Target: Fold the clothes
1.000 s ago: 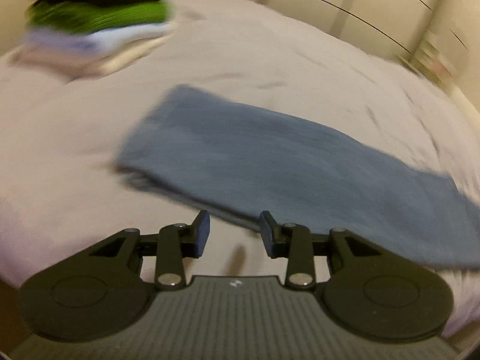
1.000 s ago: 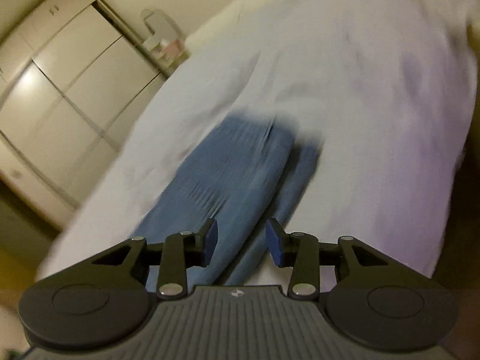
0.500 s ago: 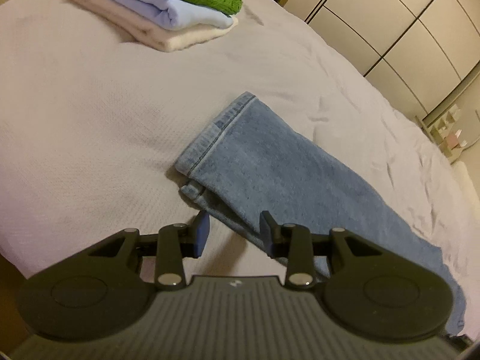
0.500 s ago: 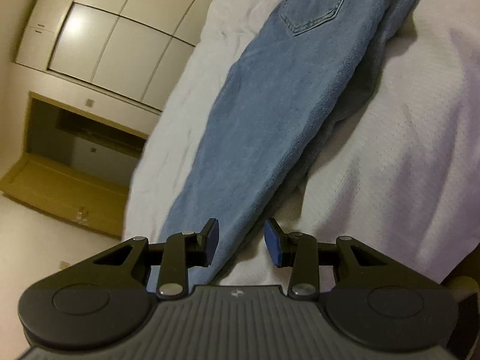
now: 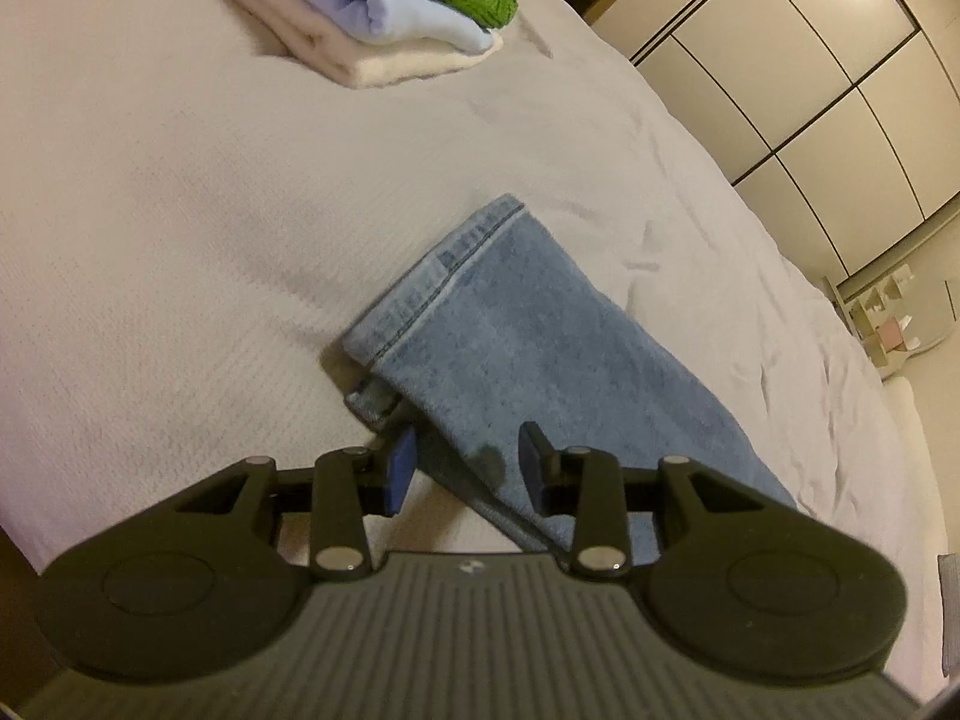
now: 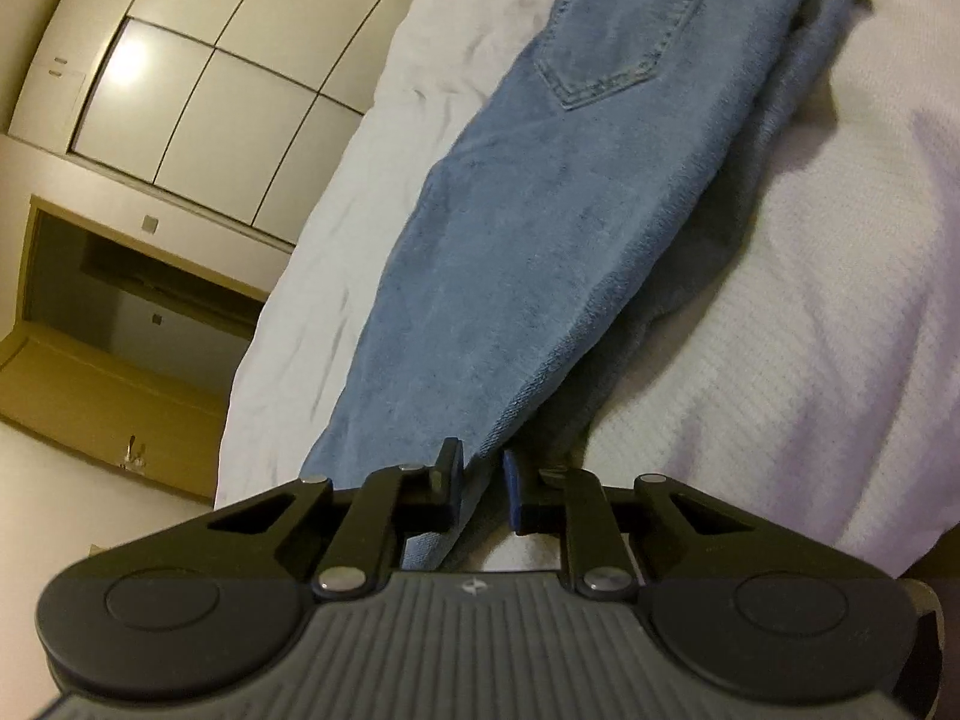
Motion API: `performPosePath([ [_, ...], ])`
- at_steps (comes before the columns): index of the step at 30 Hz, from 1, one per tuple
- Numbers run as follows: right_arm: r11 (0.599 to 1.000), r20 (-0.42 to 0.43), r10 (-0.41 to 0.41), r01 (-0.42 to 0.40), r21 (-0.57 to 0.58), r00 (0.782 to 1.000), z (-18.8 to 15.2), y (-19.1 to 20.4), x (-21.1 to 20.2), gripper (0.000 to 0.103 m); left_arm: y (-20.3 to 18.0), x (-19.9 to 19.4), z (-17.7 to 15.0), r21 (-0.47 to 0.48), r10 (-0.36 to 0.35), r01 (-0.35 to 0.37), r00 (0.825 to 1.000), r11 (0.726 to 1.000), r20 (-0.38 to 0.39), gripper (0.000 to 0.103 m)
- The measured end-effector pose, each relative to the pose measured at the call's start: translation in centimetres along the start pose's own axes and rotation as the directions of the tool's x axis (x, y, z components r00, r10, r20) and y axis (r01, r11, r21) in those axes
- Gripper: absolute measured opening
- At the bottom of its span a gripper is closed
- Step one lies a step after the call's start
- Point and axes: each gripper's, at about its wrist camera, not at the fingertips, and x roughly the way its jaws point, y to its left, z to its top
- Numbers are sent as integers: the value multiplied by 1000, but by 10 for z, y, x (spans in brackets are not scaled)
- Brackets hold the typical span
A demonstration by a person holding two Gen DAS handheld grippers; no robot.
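The pair of light blue denim jeans (image 5: 540,360) lies lengthwise on the white textured bedspread (image 5: 180,240), legs stacked one on the other. A stack of folded garments (image 5: 384,18) (cream, pale blue, green knit) sits well apart at the far corner of the bed.

Left gripper (image 5: 468,468): jaws wide apart, holding nothing. It straddles the near edge of the legs, just short of the stitched hem (image 5: 438,276). The lower leg's hem protrudes slightly beyond the upper one.

Right gripper (image 6: 483,489): jaws narrowed to a small gap around the near edge of the jeans (image 6: 540,240), below the back pocket (image 6: 624,42). Denim lies between the pads; whether they are pressing on it cannot be told.

Step in hand, as judged: securing both ends of the near edge ahead of a crosswise fold.

Procedure for a clean result:
1. Left gripper: advance until both leg layers lie between the pads, then close. A single-layer grasp would likely let the lower leg trail.
2. Right gripper: confirm both layers are captured before lifting.
3. Lift both ends together, keeping the edge taut.
4. Carry the hem end toward the waist end and lay it square.

Denim is heavy and stiff; a shallow grasp may slip.
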Motion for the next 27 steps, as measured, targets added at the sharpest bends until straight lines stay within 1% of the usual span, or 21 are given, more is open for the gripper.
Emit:
performPosePath([
  [3,1000,-26,-6,6,-18,1000,1,6,-4,18,-1,-1,3,-12,-10,10,1000,1000,3,33],
  [5,1000,-37,-3,2,-5,999,0,6,-7,18,0,2,4,-25,-13,13,1000,1000,-3,31],
  [6,1000,-34,-8,8,-15,999,0,7,-6,18,0,4,5,-30,-13,13,1000,999,-5,27],
  [7,1000,-29,-15,14,-27,999,0,9,-6,14,-1,4,4,-12,-5,5,1000,1000,2,15],
  [8,999,-24,-22,21,-39,999,0,10,-5,9,-3,1,4,12,1,-1,1000,1000,15,0],
  [10,997,-5,-22,22,-67,1000,0,16,-8,5,-8,-9,2,58,-24,21,999,998,45,0],
  [11,996,11,-14,15,-85,1000,-1,20,-12,3,-12,-18,0,106,-34,27,997,994,70,0],
  [12,995,19,-15,17,-102,1000,-2,22,-15,2,-17,-22,-4,171,-28,12,995,985,91,1],
  [13,993,25,-18,21,-119,1000,-3,24,-18,1,-21,-21,-9,237,-1,-23,995,971,100,2],
  [14,990,32,-20,25,-136,999,-4,27,-21,0,-23,-13,-14,279,35,-59,995,958,89,3],
  [15,988,20,-51,54,-142,998,-7,23,-17,0,-25,-5,-19,319,71,-93,994,943,79,4],
  [16,985,6,-87,87,-147,996,-9,19,-11,0,-23,1,-22,319,85,-105,994,942,76,5],
  [17,986,3,-96,95,-135,995,-12,14,-8,0,-21,8,-25,318,98,-116,993,941,73,5],
  [19,989,1,-104,103,-105,995,-17,4,-2,0,-22,3,-27,303,92,-116,991,946,94,5],
  [21,991,13,-91,92,-95,996,-19,4,-6,2,-27,-1,-29,330,108,-138,988,934,109,12],
  [23,993,7,-82,82,-86,997,-19,3,-12,16,-27,-6,-30,335,142,-168,985,927,101,15],
  [24,994,-1,-80,79,-75,997,-19,1,-16,17,-27,-13,-32,331,139,-162,986,930,94,15],
  [26,995,22,-72,74,-62,997,-17,-3,-31,20,-30,-25,-37,335,126,-145,989,931,76,15],
  [27,995,41,-84,86,-59,996,-17,-6,-40,20,-38,-31,-42,361,118,-135,991,923,69,15],
])
